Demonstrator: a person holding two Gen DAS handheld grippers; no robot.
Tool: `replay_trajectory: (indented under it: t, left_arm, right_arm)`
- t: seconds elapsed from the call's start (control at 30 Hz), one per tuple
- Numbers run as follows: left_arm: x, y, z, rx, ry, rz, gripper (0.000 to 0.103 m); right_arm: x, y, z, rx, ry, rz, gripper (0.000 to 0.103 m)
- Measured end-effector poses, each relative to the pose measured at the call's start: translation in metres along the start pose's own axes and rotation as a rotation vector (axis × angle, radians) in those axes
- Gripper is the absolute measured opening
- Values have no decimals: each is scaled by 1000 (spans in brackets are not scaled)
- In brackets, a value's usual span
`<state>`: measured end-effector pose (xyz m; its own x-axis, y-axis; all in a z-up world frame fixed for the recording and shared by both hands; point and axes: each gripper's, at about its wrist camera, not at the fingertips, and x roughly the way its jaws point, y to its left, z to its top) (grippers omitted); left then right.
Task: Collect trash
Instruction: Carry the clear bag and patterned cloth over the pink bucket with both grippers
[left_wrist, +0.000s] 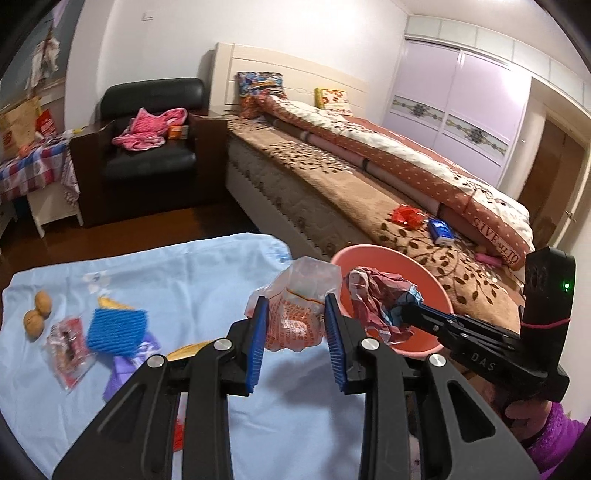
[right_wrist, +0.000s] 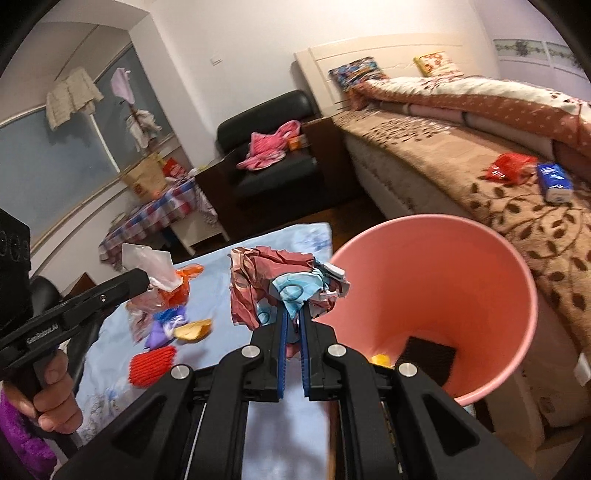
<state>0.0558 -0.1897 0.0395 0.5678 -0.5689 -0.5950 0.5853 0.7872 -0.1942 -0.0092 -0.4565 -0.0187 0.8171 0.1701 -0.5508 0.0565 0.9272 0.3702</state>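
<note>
My right gripper (right_wrist: 293, 314) is shut on a crumpled red and blue wrapper (right_wrist: 266, 277), held beside the rim of the pink bin (right_wrist: 509, 266); the wrapper also shows in the left wrist view (left_wrist: 376, 295) over the bin (left_wrist: 436, 291). My left gripper (left_wrist: 295, 325) has its jaws around a clear plastic bag with orange print (left_wrist: 299, 306), raised above the light blue cloth (left_wrist: 184, 266); the pads look apart. More trash lies on the cloth: a blue foam net (left_wrist: 116, 330), a clear red-printed packet (left_wrist: 70, 343), a purple wrapper (left_wrist: 125, 365), two walnuts (left_wrist: 37, 314).
A red foam net (right_wrist: 153, 363) and yellow peel (right_wrist: 194, 329) lie on the cloth. The bed (left_wrist: 351, 184) with a red wrapper (left_wrist: 406, 215) and blue tissue pack (left_wrist: 441, 229) is at right. A black armchair (left_wrist: 147, 155) stands behind.
</note>
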Motion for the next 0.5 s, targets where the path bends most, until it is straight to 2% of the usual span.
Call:
replay_trajectory:
  t: [0.27, 0.5]
  left_arm:
    - [25, -40, 7, 65, 33, -44, 30]
    - [46, -68, 5, 109, 75, -64, 30]
  right_arm:
    - [-16, -32, 3, 40, -41, -90, 6]
    - [-20, -56, 4, 83, -53, -130, 6]
